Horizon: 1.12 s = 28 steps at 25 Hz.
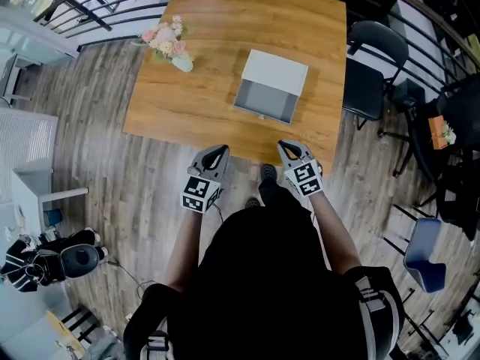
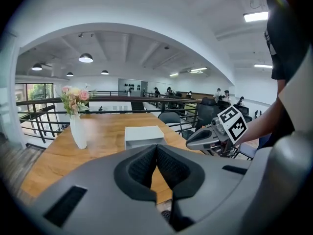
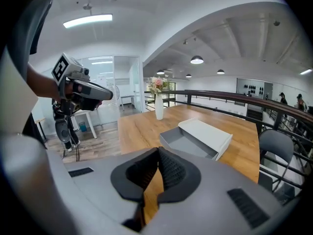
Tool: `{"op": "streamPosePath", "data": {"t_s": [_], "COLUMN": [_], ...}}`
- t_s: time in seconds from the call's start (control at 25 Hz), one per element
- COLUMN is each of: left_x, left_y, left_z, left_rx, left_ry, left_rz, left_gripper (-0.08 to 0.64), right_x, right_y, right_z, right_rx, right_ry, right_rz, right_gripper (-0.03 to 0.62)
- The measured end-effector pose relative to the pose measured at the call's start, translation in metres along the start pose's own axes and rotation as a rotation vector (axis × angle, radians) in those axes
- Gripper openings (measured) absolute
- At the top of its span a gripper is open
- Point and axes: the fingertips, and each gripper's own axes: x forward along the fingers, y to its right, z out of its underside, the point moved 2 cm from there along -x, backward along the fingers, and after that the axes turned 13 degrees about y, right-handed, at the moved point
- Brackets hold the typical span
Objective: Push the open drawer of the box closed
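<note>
The white rectangular box sat on the wooden worktop, grey drawer open toward the left gripper and right gripper, both short of it, fingers closed, empty. An off-centre push might slide the box instead.

Clear strip of bare bench between the box's open drawer and the near edge, vase of flowers well left of the box, chair off the bench to the box's right
</note>
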Motion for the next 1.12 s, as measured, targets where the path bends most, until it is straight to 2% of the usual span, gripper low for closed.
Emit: {"op": "streamPosePath", "data": {"t_s": [0.36, 0.56, 0.84, 1.12], "left_x": [0.017, 0.031, 0.031, 0.035], "left_y": [-0.021, -0.024, -0.025, -0.030], "left_z": [-0.005, -0.010, -0.004, -0.013], "left_rx": [-0.022, -0.026, -0.058, -0.028], "left_ry": [-0.024, -0.012, -0.012, -0.002], "left_rz": [-0.121, -0.167, -0.211, -0.186], "left_gripper": [0.021, 0.021, 0.021, 0.021], "right_x": [0.037, 0.056, 0.061, 0.067], "right_y": [0.028, 0.046, 0.070, 0.075], "right_z": [-0.004, -0.003, -0.004, -0.004], "right_rx": [-0.012, -0.077, -0.048, -0.053], "right_ry": [-0.009, -0.026, -0.015, -0.019], "right_rz": [-0.109, -0.168, -0.149, -0.113], "right_gripper": [0.017, 0.017, 0.017, 0.017]}}
